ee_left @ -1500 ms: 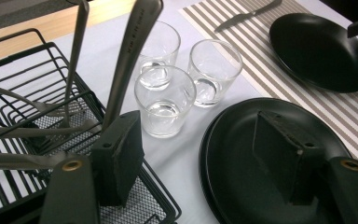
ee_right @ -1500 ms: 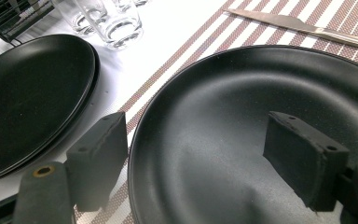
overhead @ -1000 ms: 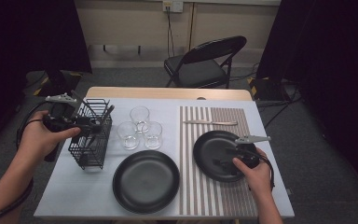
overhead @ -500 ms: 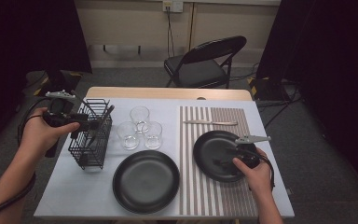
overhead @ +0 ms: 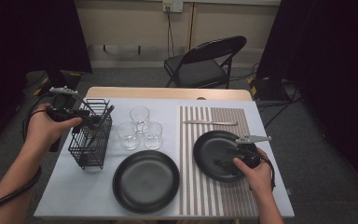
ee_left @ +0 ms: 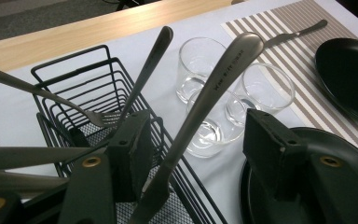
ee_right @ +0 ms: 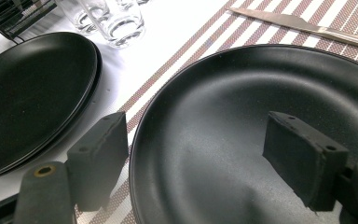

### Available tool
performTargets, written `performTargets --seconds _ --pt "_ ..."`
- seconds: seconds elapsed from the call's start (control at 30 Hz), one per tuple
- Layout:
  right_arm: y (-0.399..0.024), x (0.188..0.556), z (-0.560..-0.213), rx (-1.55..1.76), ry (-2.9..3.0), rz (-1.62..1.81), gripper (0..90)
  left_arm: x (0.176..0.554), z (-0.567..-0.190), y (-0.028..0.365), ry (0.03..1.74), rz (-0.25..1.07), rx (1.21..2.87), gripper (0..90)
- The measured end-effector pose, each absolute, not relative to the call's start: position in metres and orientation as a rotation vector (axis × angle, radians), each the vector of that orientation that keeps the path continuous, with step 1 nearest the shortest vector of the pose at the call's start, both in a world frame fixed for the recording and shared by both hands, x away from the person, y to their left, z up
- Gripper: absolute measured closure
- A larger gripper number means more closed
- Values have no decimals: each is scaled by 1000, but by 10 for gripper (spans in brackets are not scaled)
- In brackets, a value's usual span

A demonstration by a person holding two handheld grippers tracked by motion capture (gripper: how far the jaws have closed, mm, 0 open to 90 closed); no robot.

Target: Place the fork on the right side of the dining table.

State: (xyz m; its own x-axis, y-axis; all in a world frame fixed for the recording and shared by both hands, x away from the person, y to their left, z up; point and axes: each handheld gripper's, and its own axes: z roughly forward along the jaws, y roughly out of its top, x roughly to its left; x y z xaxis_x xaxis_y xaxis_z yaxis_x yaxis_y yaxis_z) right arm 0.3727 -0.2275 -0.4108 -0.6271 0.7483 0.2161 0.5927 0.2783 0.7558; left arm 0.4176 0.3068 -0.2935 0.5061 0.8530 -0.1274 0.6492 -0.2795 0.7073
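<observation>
A black wire cutlery basket (overhead: 91, 145) (ee_left: 74, 84) stands at the table's left with several silver utensils leaning in it. My left gripper (overhead: 94, 122) (ee_left: 200, 158) reaches into its top. Its jaws have just been closing, and a silver knife handle (ee_left: 219, 84) stands between them, close to the left jaw and clear of the right one. My right gripper (overhead: 221, 161) (ee_right: 200, 158) is open astride the near left rim of a black plate (overhead: 209, 144) (ee_right: 223, 130), one jaw over the plate and one outside it.
A second black plate (overhead: 145, 181) (ee_right: 28, 88) lies at the front centre. Three clear glasses (overhead: 140, 128) (ee_left: 214, 93) stand beside the basket. A table knife (overhead: 209, 122) (ee_right: 298, 23) lies on the striped placemat (overhead: 223, 200) behind the right plate. A folding chair (overhead: 205, 65) stands beyond the table.
The left hand has barely shifted at the basket. The right hand and the plates are as before.
</observation>
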Motion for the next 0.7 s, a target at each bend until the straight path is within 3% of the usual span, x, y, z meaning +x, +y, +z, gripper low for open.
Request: performTargets --seconds 0.7 --pt "-228 372 -411 1248 2375 1256 212 433 -304 306 1243 386 2017 473"
